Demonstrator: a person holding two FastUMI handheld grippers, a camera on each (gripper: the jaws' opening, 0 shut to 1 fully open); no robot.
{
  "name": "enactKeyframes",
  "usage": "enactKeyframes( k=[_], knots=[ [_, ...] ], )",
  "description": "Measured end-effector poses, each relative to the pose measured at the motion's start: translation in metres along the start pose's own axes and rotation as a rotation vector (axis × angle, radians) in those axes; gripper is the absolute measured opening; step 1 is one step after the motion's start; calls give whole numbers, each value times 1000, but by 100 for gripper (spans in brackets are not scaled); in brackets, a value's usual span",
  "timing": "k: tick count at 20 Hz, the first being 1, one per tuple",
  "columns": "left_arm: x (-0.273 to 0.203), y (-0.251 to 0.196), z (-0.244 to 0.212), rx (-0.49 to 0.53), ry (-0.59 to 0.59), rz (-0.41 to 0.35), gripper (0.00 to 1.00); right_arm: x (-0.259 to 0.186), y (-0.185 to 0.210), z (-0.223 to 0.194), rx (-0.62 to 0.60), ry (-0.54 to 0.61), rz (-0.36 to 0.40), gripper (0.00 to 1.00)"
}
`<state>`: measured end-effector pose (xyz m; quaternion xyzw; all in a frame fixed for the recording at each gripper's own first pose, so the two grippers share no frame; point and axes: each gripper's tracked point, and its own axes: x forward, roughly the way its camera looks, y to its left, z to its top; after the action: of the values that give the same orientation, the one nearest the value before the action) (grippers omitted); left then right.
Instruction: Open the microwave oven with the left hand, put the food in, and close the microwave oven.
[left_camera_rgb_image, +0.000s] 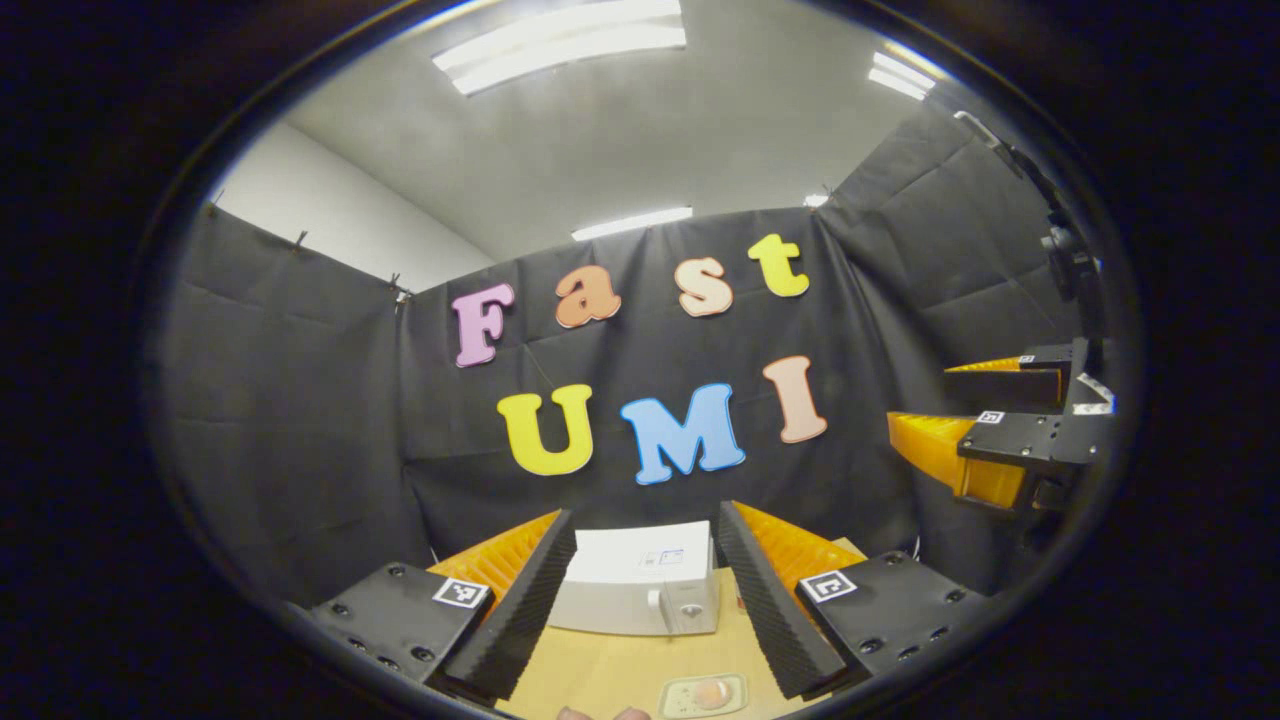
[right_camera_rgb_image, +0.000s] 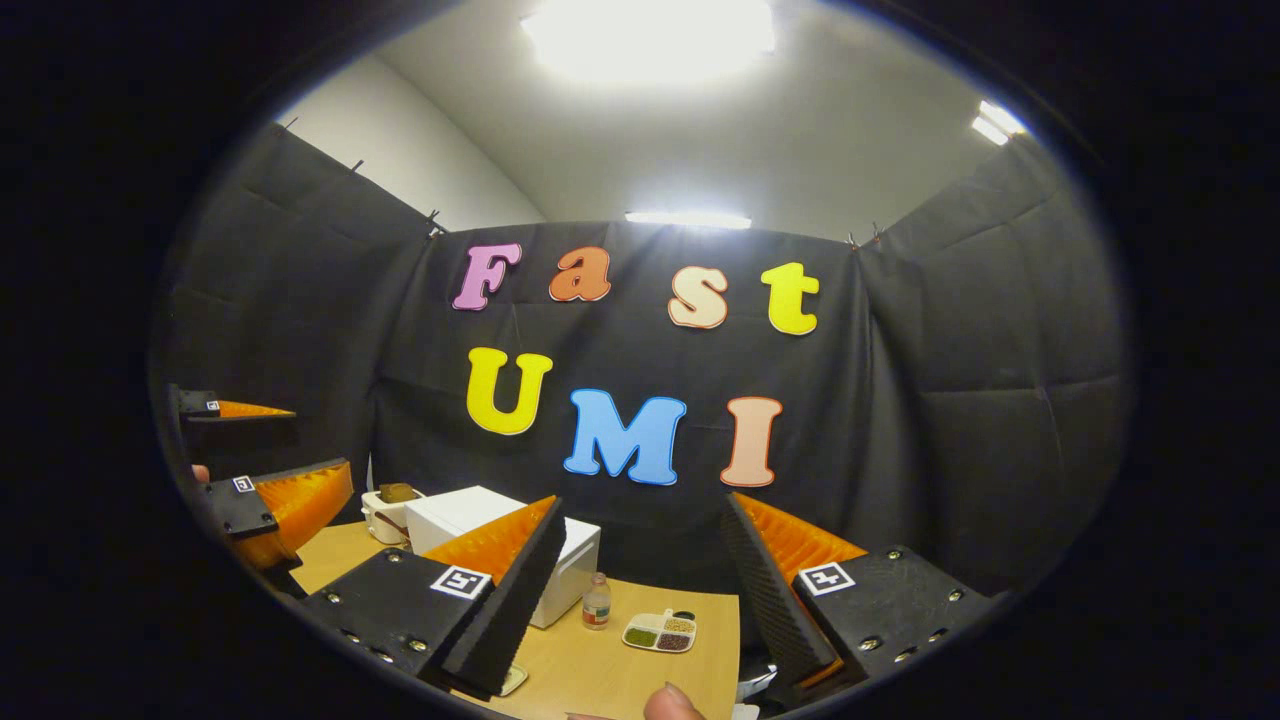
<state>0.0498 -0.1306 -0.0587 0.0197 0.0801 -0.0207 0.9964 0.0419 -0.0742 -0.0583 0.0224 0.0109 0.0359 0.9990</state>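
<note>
The white microwave (left_camera_rgb_image: 620, 590) stands shut on the wooden table (left_camera_rgb_image: 600, 680), low and ahead between my left gripper's fingers. In front of it lies a small pale plate (left_camera_rgb_image: 703, 695) with a round piece of food on it. My left gripper (left_camera_rgb_image: 645, 512) is open, raised above the table, and holds nothing. In the right gripper view the microwave (right_camera_rgb_image: 580, 560) sits behind the left finger, and a bit of the plate (right_camera_rgb_image: 513, 681) peeks out below it. My right gripper (right_camera_rgb_image: 642, 500) is open and empty as well. Each gripper appears in the other's view, open: right gripper (left_camera_rgb_image: 990, 420), left gripper (right_camera_rgb_image: 265, 450).
A small bottle (right_camera_rgb_image: 597, 601) and a divided tray of grains (right_camera_rgb_image: 660, 632) lie on the table right of the microwave. A white container (right_camera_rgb_image: 385, 512) with something brown stands behind its left side. A person's fingertip (right_camera_rgb_image: 672, 702) shows at the bottom edge. Black cloth walls close in the booth.
</note>
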Motion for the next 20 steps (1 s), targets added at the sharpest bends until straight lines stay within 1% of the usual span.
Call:
enactKeyframes(
  k=[1,2,3,6,8,11,14,16,19,20],
  knots=[
    [8,2,-8,-6,-4,-11,99,4,-3,-3,-13,10,-21,96],
    [19,3,-16,-16,-3,-26,96,10,-6,-4,-22,17,-46,96],
    [31,5,-26,-26,-4,-44,99,15,-4,-2,-25,22,-67,96],
    [67,22,-52,-33,-27,-78,99,35,6,-1,-41,54,-116,96],
    [90,31,-75,-47,-35,-104,99,48,11,5,-65,54,-159,96],
    [123,39,-119,-87,-7,-158,100,62,22,7,-87,75,-216,96],
    [150,46,-162,-102,9,-182,99,70,34,10,-92,101,-265,96],
    [165,45,-194,-93,31,-206,94,74,39,10,-119,115,-300,96],
    [186,42,-243,-72,78,-243,99,82,53,11,-158,132,-331,96],
    [193,40,-256,-80,82,-256,97,86,57,12,-169,135,-338,96]
  ],
)
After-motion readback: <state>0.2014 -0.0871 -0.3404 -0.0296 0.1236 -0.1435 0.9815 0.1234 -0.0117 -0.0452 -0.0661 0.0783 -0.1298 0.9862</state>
